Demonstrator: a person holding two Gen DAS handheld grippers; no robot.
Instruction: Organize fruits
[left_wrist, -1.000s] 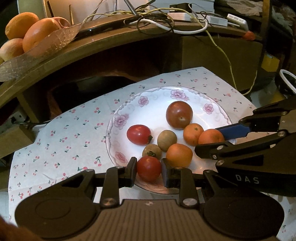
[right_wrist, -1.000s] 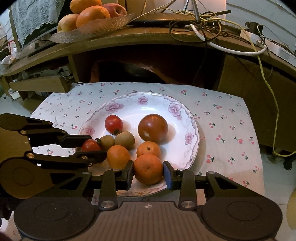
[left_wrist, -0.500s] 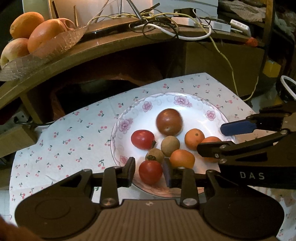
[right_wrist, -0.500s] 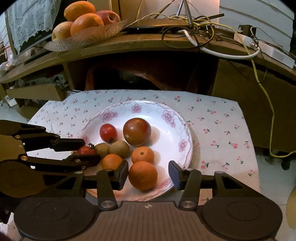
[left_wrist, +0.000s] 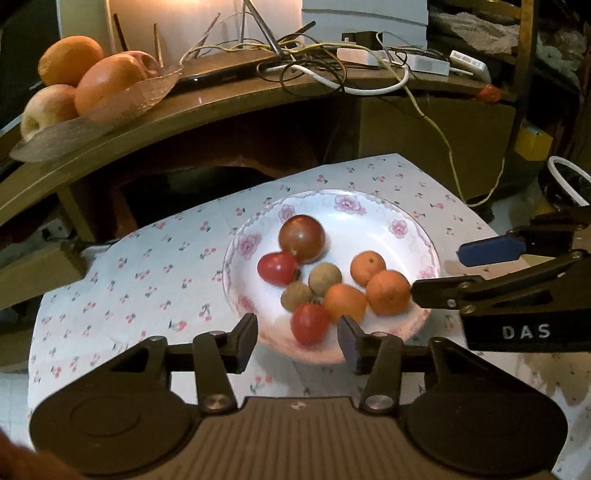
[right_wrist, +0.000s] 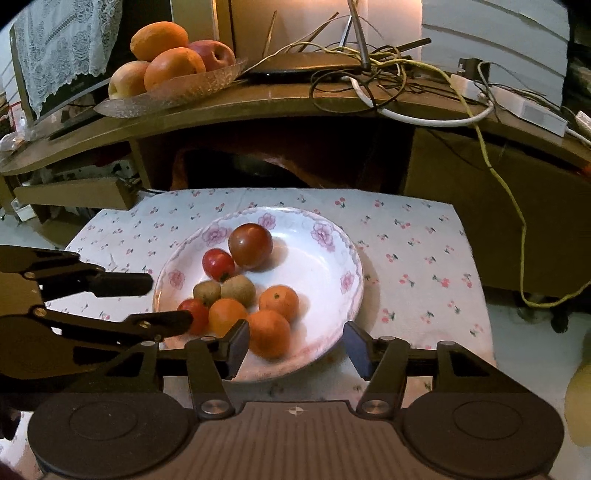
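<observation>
Opening over the near rim of the flowered plate (left_wrist: 413, 221), the left gripper (left_wrist: 297, 338) has a small red tomato (left_wrist: 309, 323) loose between its jaws, pads clear of it. At the left gripper's 3 o'clock, the right gripper (right_wrist: 295, 349) is opening too, a mandarin (right_wrist: 269, 333) just beside its left pad, ungripped. Farther back on the plate lie two brown fruits, more mandarins, another small tomato and, at 12 o'clock, a dark tomato (left_wrist: 301, 238).

A lived-in home, by the look of it: a low table spread with a cherry-print cloth (right_wrist: 413, 236) carries a flower-rimmed china plate (right_wrist: 325, 236) of tomatoes and small oranges just ahead of the fingers. Farther beyond them, a curved wooden sideboard (right_wrist: 258, 107) holds a cut-glass dish (right_wrist: 184, 90) piled with oranges and apples, a tangle of cables (right_wrist: 373, 70) and power adapters, and a screen draped with a lace cover (right_wrist: 62, 48).
</observation>
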